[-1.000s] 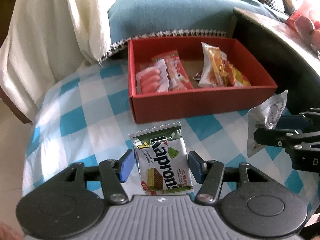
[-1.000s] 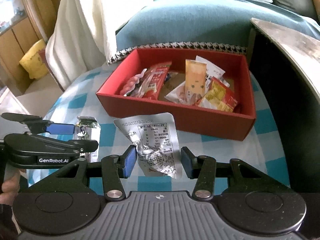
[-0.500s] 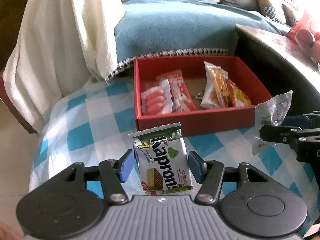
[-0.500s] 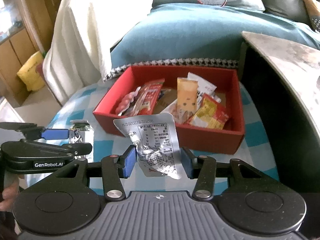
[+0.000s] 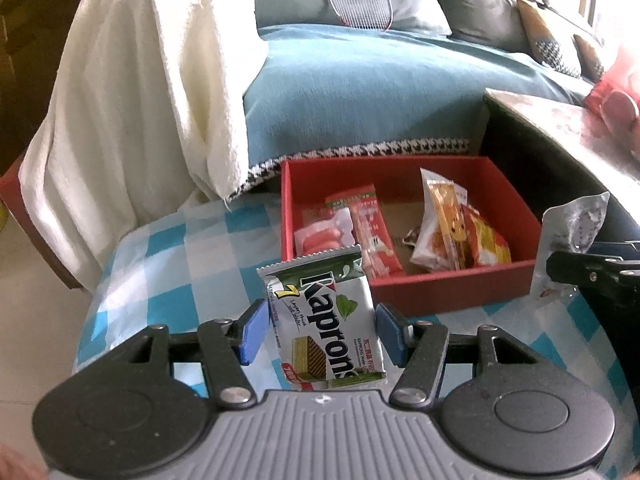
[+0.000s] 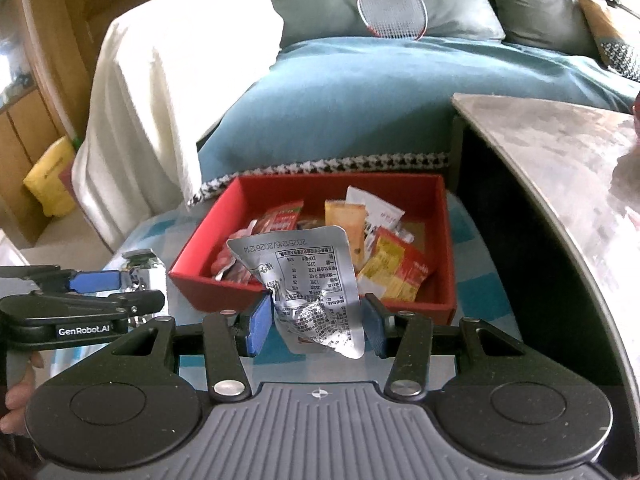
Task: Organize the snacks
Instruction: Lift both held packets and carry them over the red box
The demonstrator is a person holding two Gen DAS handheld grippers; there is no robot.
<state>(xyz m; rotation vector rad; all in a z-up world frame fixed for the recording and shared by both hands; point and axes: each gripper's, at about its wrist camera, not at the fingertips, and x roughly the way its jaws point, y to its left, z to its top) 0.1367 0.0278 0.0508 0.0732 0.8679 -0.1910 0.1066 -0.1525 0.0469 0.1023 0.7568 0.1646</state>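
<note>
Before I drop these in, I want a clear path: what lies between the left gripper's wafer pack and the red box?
Only bare checked tablecloth shows between the wafer pack and the red box in the left wrist view.

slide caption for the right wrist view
Right tongs grip a silver foil packet before the red snack box.

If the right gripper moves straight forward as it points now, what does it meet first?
Probably the near wall of the red box, directly ahead of the right gripper holding the silver packet; depth is unclear, so it might pass above.
</note>
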